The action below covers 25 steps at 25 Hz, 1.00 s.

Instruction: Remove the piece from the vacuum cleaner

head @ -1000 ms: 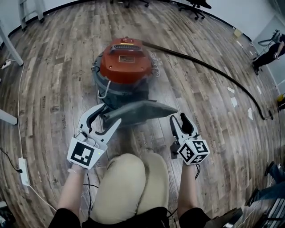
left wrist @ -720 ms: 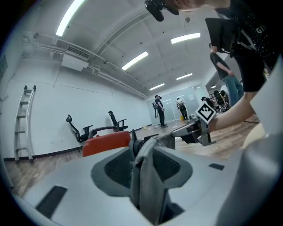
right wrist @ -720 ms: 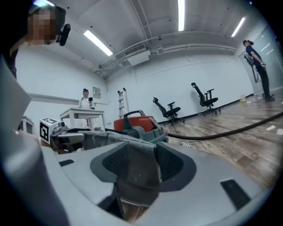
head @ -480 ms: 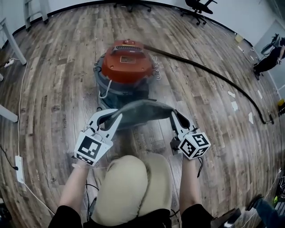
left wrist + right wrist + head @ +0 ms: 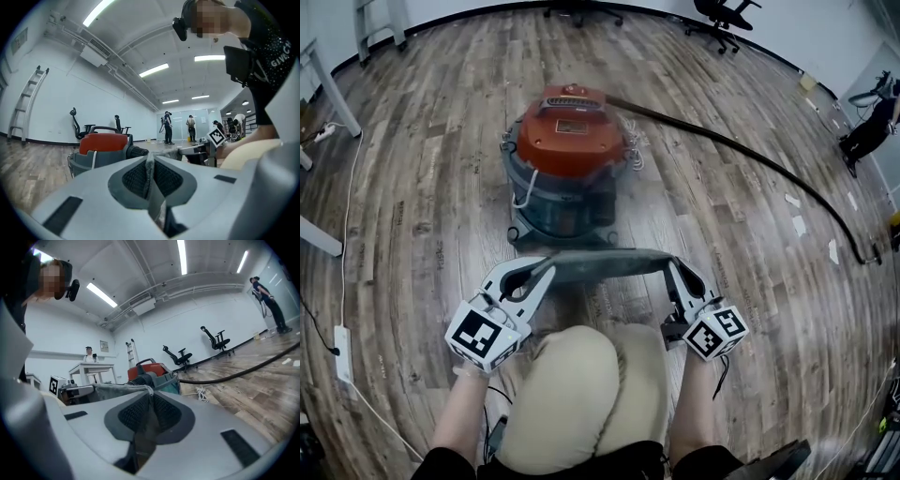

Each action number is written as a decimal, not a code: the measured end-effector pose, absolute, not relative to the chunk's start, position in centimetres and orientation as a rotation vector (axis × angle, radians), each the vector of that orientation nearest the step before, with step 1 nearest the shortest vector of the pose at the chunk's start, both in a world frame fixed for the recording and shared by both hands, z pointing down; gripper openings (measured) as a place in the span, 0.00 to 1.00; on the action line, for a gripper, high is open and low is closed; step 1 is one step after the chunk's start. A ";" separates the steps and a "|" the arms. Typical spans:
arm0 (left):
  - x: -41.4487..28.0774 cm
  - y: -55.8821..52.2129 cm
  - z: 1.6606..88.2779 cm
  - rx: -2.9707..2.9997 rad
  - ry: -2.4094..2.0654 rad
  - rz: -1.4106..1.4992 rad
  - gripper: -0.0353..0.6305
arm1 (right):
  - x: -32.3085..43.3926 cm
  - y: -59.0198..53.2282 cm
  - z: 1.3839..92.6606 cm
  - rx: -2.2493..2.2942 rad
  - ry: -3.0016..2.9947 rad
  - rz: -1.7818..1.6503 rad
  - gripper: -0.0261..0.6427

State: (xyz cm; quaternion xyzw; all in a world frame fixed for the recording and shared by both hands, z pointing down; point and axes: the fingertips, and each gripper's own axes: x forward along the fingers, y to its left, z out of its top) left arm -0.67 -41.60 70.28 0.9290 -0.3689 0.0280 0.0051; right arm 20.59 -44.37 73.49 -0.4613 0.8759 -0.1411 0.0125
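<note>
The red-lidded vacuum cleaner [image 5: 567,141] stands on the wood floor ahead of me, also in the left gripper view [image 5: 101,143] and the right gripper view [image 5: 150,369]. A grey cloth piece [image 5: 605,265] hangs stretched between my two grippers, clear of the vacuum's body. My left gripper [image 5: 536,269] pinches its left end, the jaws still closing with the cloth [image 5: 149,173] between the pads. My right gripper [image 5: 675,269] pinches the right end, its jaws also closing on the cloth [image 5: 119,390].
A black hose [image 5: 741,150] runs from the vacuum toward the right. A power strip [image 5: 342,352] with white cable lies at the left. My knees [image 5: 581,394] are just below the grippers. Office chairs [image 5: 717,14] stand at the far wall.
Both grippers' jaws have gone from wide open to pinched on the ends of the grey piece. The piece has come away from the vacuum toward me and now hangs stretched level.
</note>
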 end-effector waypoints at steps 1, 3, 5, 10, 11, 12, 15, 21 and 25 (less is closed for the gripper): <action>-0.8 -41.4 70.8 2.918 -1.165 0.116 0.09 | 20.5 -44.2 73.8 -1.441 2.741 -0.441 0.09; -1.3 -41.5 71.6 2.895 -1.214 0.151 0.09 | 20.0 -44.2 74.3 -1.470 2.770 -0.428 0.15; -2.1 -42.0 71.4 2.819 -1.267 0.089 0.14 | 19.7 -44.5 74.1 -1.474 2.728 -0.456 0.26; -4.2 -41.2 67.5 2.772 -1.374 -0.180 0.15 | 21.8 -43.7 70.9 -1.390 2.498 -0.524 0.26; -4.2 -41.0 66.7 2.796 -1.365 -0.196 0.15 | 21.8 -43.4 70.3 -1.366 2.495 -0.515 0.26; -4.0 -40.8 66.1 2.827 -1.354 -0.189 0.15 | 21.5 -43.2 69.9 -1.343 2.510 -0.500 0.26; -2.5 -40.4 65.5 2.932 -1.331 -0.097 0.15 | 19.3 -42.7 69.2 -1.305 2.603 -0.422 0.26; -1.2 -40.0 66.1 2.972 -1.325 0.022 0.07 | 16.2 -42.8 69.1 -1.245 2.673 -0.424 0.06; -1.7 -39.7 66.5 2.962 -1.343 0.062 0.07 | 15.0 -42.7 69.0 -1.242 2.770 -0.329 0.06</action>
